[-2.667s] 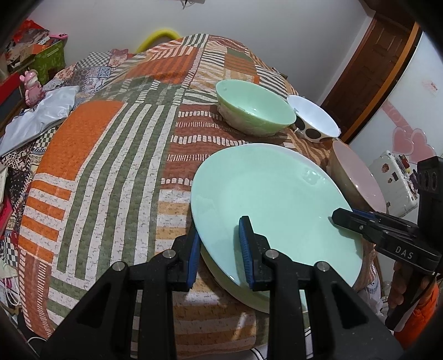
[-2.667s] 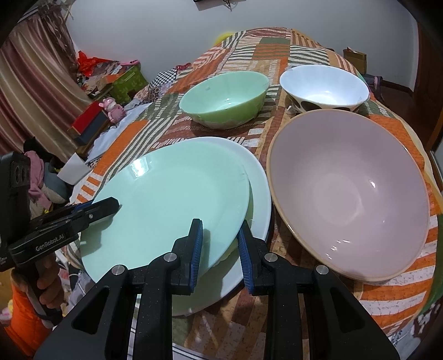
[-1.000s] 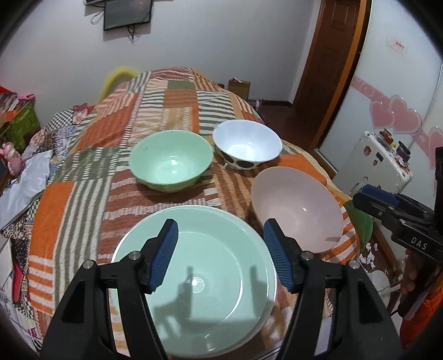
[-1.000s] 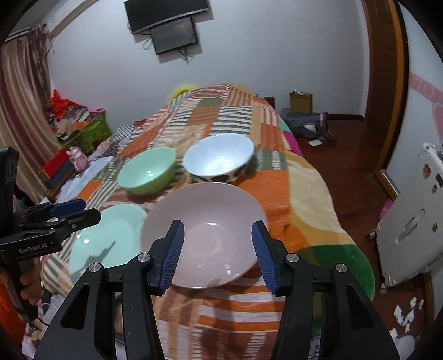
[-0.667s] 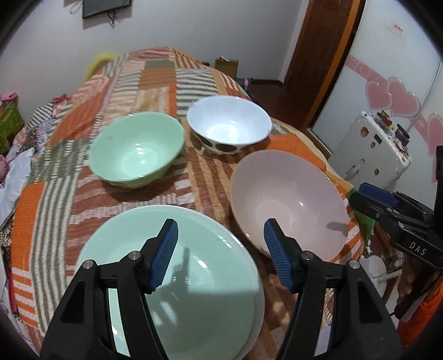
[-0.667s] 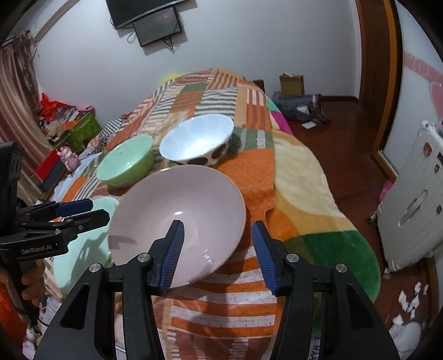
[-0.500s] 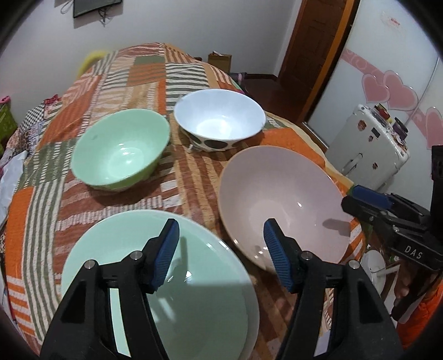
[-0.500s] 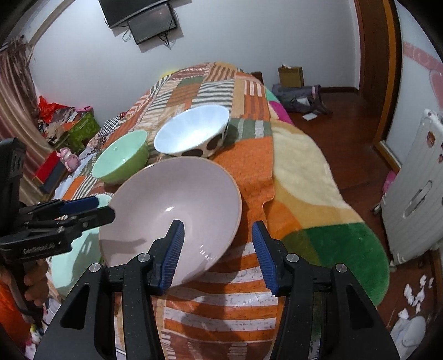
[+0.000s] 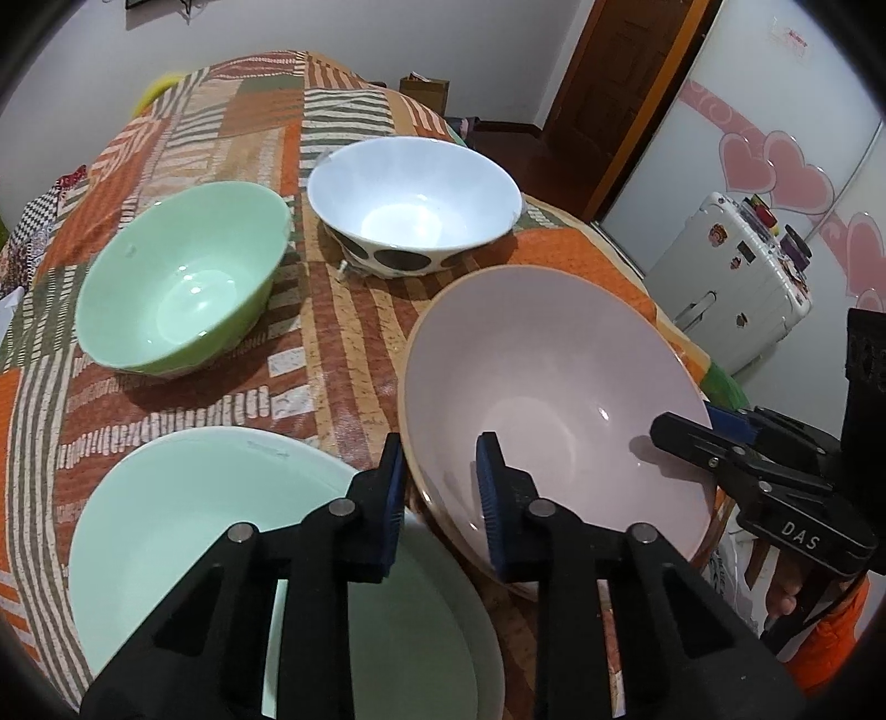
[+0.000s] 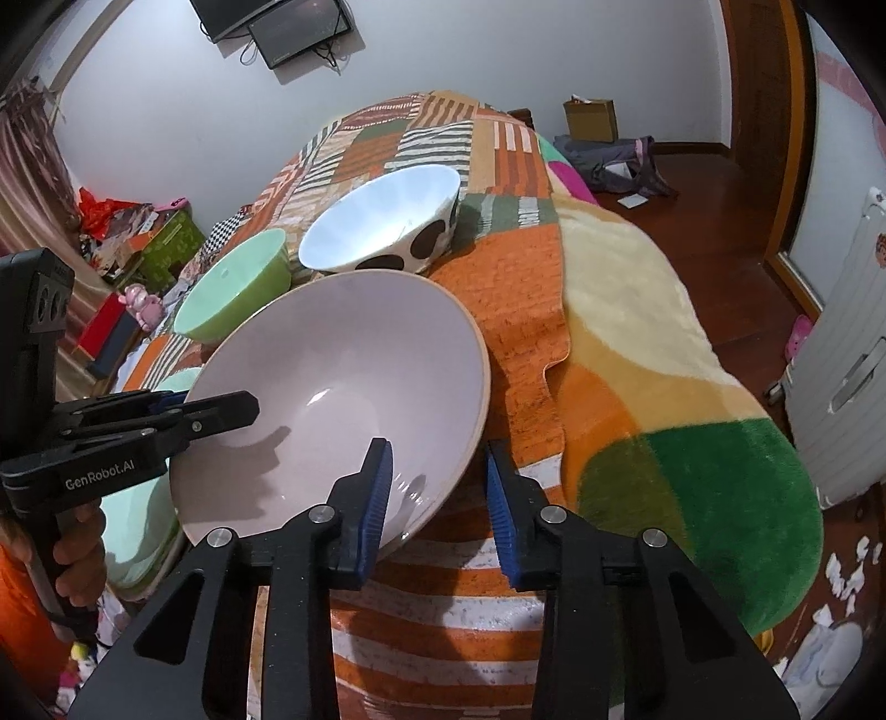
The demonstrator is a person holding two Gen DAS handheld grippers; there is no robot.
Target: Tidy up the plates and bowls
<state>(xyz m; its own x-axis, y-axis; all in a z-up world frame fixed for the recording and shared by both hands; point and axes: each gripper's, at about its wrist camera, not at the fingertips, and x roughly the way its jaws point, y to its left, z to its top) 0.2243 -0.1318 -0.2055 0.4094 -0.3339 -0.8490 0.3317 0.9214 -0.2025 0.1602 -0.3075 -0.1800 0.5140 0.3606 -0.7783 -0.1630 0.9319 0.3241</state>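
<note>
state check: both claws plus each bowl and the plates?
left claw: open, straddling pink bowl's near rim
right claw: open, straddling its opposite rim
pink bowl: upright, empty
green bowl: upright, empty
white spotted bowl: upright, empty
plates: stacked, empty

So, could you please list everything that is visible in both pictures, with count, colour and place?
pink bowl: 1, pale pink with tan rim, nearest bed edge, between both grippers
white bowl: 1, white with dark spots outside, behind the pink bowl
green bowl: 1, mint green, left of the white bowl
plates: 2 stacked, mint green on top of white, left of the pink bowl
blanket: 1, orange, green and white patchwork, under all dishes
suitcase: 1, white with stickers, on the floor at right
television: 1, black, on the wall
left gripper: 1, black with blue pads, open around the pink bowl's left rim
right gripper: 1, black with blue pads, open around the pink bowl's right rim
</note>
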